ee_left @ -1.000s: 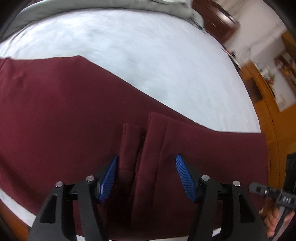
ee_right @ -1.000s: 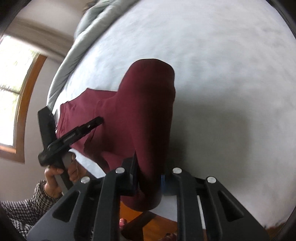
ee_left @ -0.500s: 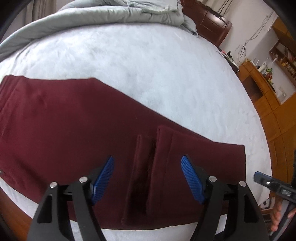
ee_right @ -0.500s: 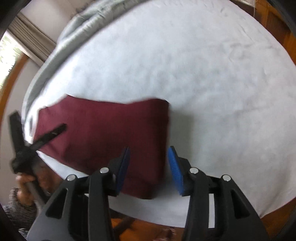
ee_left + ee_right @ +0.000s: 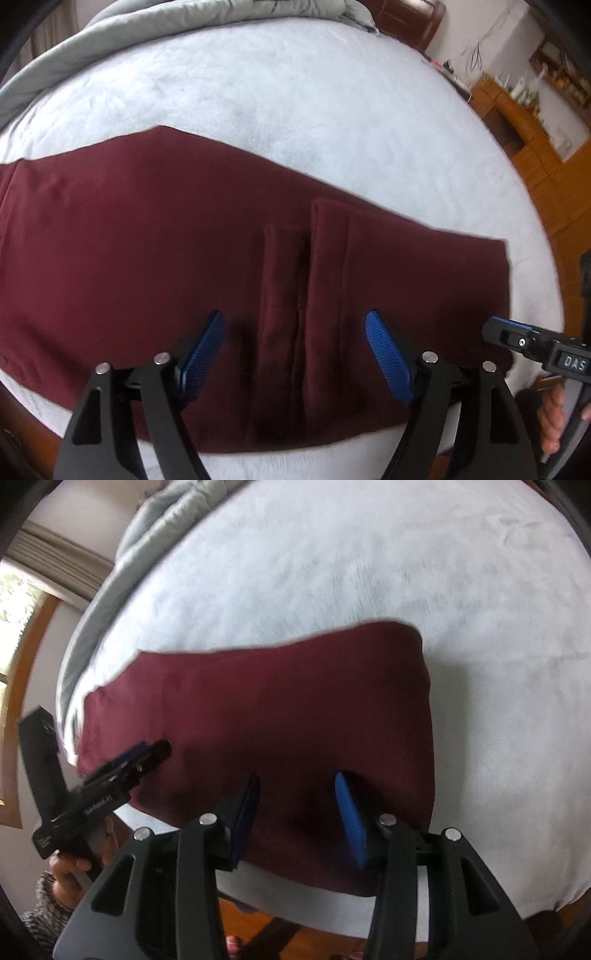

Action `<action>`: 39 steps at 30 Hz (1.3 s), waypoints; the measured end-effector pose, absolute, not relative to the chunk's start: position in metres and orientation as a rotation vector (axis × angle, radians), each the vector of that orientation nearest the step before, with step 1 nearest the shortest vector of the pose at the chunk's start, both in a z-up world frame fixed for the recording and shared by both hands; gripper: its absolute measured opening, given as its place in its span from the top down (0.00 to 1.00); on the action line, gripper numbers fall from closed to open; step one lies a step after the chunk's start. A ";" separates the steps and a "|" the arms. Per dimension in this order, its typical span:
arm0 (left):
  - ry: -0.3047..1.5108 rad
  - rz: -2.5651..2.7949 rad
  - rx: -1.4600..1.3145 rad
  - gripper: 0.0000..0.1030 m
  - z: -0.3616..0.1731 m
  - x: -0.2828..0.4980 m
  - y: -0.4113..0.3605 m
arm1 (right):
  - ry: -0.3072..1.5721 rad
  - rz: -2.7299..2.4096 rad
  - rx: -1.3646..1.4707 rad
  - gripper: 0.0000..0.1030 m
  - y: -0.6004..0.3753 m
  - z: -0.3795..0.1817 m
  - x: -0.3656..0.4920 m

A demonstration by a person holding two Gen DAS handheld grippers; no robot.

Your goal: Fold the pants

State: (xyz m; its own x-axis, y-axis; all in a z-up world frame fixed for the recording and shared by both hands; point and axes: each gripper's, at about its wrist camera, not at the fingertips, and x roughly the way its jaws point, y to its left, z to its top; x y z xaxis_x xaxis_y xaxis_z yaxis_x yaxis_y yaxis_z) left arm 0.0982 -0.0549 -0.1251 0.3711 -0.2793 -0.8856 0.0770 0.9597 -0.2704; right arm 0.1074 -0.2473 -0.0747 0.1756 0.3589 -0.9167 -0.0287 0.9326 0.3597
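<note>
Folded maroon pants (image 5: 147,258) flat, long axis left-right along near bed (image 5: 295,92) edge

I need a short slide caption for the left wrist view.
Open left gripper hovers above maroon pants folded on a white bed.

Bed (image 5: 295,92) w/ pale grey-white fuzzy cover takes up most of both views; dark wood frame shows under its near edge. Maroon pants (image 5: 147,258) lie flat on the cover near that edge, folded lengthwise into a long band w/ the leg ends doubled back on top approx. mid-length, folded end (image 5: 406,701) squared off on the right side. Grey duvet (image 5: 147,22) is bunched along the far edge, well apart from the pants, bare cover between.
</note>
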 end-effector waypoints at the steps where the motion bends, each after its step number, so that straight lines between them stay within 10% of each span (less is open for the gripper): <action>1: 1.164 -0.228 -0.211 0.15 -0.120 0.097 -0.044 | 1.346 0.287 0.287 0.49 -0.247 -0.064 0.105; 8: 1.163 0.003 -0.381 0.06 -0.109 0.062 0.099 | 1.242 0.331 0.317 0.28 -0.230 -0.034 0.091; 17: 1.139 0.265 -0.734 0.13 -0.147 0.029 0.246 | 1.303 0.334 0.248 0.26 -0.201 -0.064 0.093; 39: 1.002 0.205 -1.035 0.23 -0.169 0.074 0.283 | 1.327 0.296 0.098 0.20 -0.191 -0.091 0.097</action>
